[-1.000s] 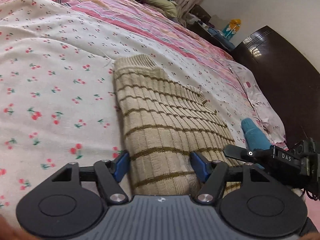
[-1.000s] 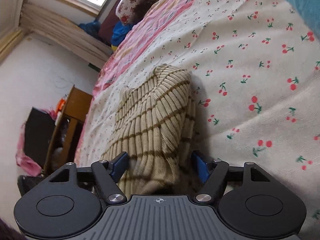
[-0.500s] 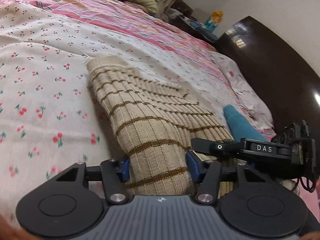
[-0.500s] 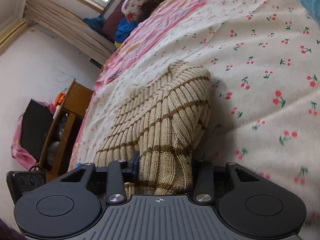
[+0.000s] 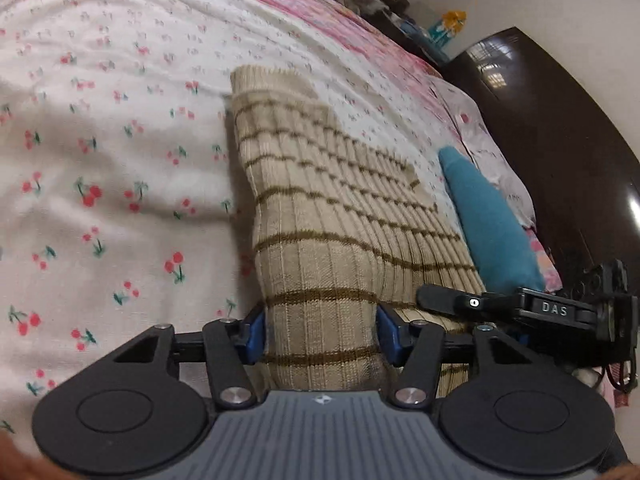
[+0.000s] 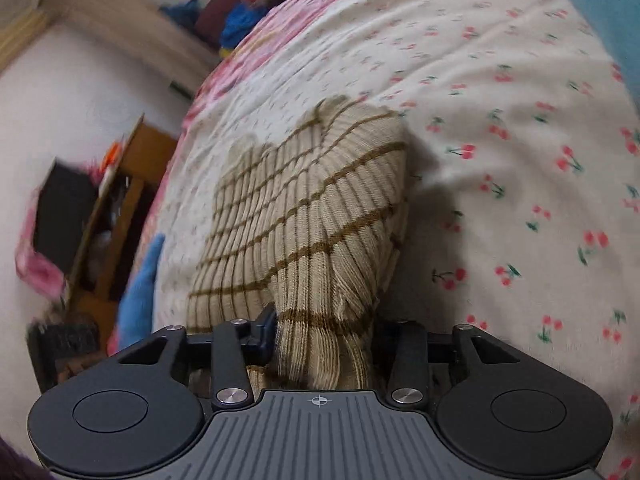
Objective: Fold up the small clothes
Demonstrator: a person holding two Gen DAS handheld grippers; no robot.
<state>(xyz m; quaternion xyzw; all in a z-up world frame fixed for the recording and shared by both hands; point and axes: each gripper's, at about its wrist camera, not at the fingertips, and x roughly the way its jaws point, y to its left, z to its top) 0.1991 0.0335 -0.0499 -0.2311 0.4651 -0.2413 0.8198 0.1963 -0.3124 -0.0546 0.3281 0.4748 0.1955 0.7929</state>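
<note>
A beige ribbed knit garment (image 5: pixel 320 216) with thin brown stripes lies part-folded on a bed (image 5: pixel 100 128) spread with a cherry-print cover, its far cuff flat on the cloth and its near end bunched and raised off it. The left gripper (image 5: pixel 320 334) pinches one near corner of the knit between its blue pads, the jaws having just eased slightly apart around the thick fabric. The right gripper (image 6: pixel 324 340) clamps the other near corner, seen from its own side (image 6: pixel 316 216), its jaws likewise just widened yet holding the wad. A teal cloth (image 5: pixel 492 224) lies just beside the garment, toward the bed's edge by a dark wooden headboard (image 5: pixel 560 128).
</note>
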